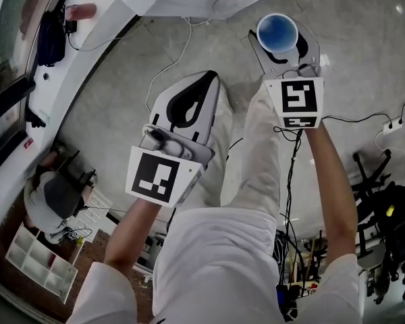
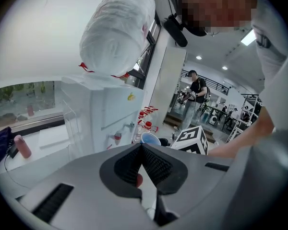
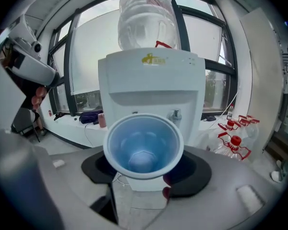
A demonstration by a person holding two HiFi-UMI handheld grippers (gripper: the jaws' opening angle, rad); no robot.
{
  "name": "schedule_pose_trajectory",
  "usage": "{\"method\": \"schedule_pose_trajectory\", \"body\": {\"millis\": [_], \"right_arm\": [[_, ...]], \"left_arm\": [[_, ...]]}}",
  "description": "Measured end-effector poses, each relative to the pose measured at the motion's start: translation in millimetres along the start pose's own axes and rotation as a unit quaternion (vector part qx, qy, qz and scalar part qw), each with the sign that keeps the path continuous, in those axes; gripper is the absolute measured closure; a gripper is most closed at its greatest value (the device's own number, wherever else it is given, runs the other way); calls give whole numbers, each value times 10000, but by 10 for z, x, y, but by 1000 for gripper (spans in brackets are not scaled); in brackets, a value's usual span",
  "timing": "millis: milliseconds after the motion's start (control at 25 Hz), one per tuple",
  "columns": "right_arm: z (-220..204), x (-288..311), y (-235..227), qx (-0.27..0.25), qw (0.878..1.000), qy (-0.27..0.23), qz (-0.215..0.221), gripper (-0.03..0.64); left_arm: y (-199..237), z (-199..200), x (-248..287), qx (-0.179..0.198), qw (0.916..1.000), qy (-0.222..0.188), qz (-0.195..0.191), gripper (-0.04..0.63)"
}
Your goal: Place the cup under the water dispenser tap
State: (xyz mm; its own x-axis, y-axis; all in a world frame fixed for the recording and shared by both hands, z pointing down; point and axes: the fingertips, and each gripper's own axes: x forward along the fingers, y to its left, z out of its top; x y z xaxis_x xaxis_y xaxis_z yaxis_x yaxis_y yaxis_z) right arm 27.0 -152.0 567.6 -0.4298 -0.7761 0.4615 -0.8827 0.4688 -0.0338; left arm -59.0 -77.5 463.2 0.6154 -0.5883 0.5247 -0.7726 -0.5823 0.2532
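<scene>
Right gripper clamps the blue cup; water dispenser at twelve o'clock, bottles at three. Left gripper has its jaws pressed together.

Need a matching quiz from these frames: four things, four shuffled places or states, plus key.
1. cup
2. left gripper
3. big bottle
4. red-capped bottles

A. upside down on top of the dispenser
B. jaws together, nothing between them
C. held in the right gripper
D. low down beside the dispenser

Pairs: 1-C, 2-B, 3-A, 4-D
</scene>
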Motion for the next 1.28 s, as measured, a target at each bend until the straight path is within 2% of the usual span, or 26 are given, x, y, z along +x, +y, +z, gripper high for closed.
{"method": "schedule_pose_trajectory", "body": {"millis": [200, 400, 880, 1280], "right_arm": [[-226, 285, -47, -8, 9999, 111, -35, 318], [-388, 549, -96, -130, 9997, 196, 27, 318], [-739, 1037, 91, -373, 9976, 384, 443, 318], [-991, 1361, 133, -470, 9959, 600, 480, 318]], "left_arm": [[64, -146, 114, -79, 9998, 177, 38, 589], [125, -218, 250, -112, 9999, 34, 80, 589], [384, -386, 431, -309, 9991, 8, 300, 589], [509, -498, 638, -247, 9992, -10, 304, 588]]}}
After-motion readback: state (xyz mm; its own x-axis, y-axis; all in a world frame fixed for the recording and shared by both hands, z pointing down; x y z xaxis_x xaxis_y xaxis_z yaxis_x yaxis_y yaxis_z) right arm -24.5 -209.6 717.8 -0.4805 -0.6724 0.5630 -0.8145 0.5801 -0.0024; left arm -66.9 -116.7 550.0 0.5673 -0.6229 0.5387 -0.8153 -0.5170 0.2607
